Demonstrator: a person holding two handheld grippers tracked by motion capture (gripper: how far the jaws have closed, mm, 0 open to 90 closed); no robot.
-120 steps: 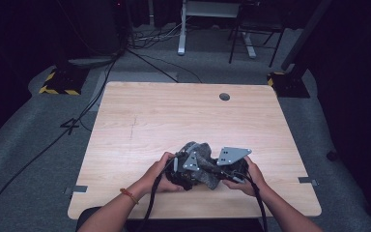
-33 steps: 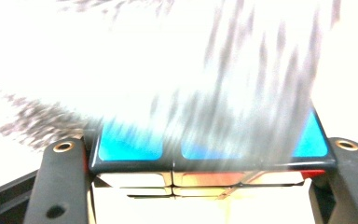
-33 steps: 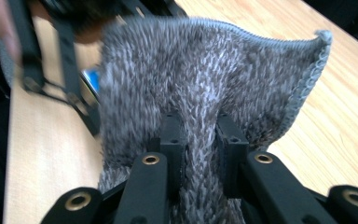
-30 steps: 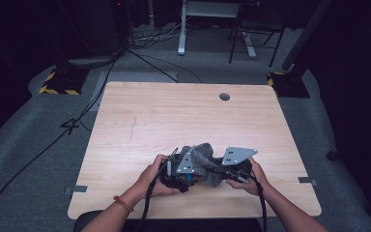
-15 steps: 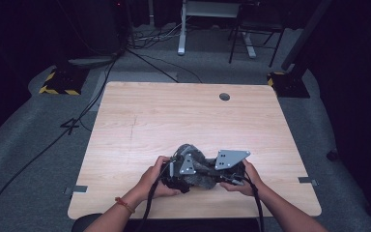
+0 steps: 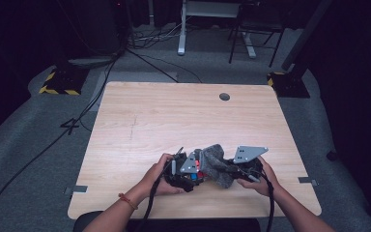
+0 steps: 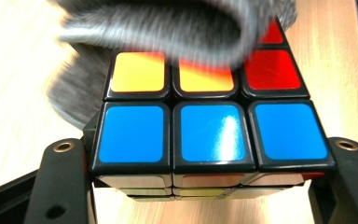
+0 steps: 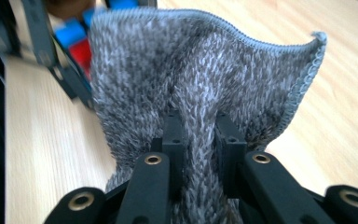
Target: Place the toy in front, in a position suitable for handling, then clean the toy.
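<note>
Light wooden table [image 6: 140,121], a cable hole [image 6: 224,96] near its far edge

Cloth [image 6: 217,164] now farther over cube [image 7: 205,126]

Between the black jaws in the left gripper view, a black-framed puzzle cube [image 7: 212,116]: a blue row nearest the fingers, orange and red tiles beyond. Pinched between black fingers [image 8: 175,140], a mottled grey knitted cloth [image 8: 205,79], paler grey hem. Beneath, a light wood-grain table [image 6: 174,116].
</note>
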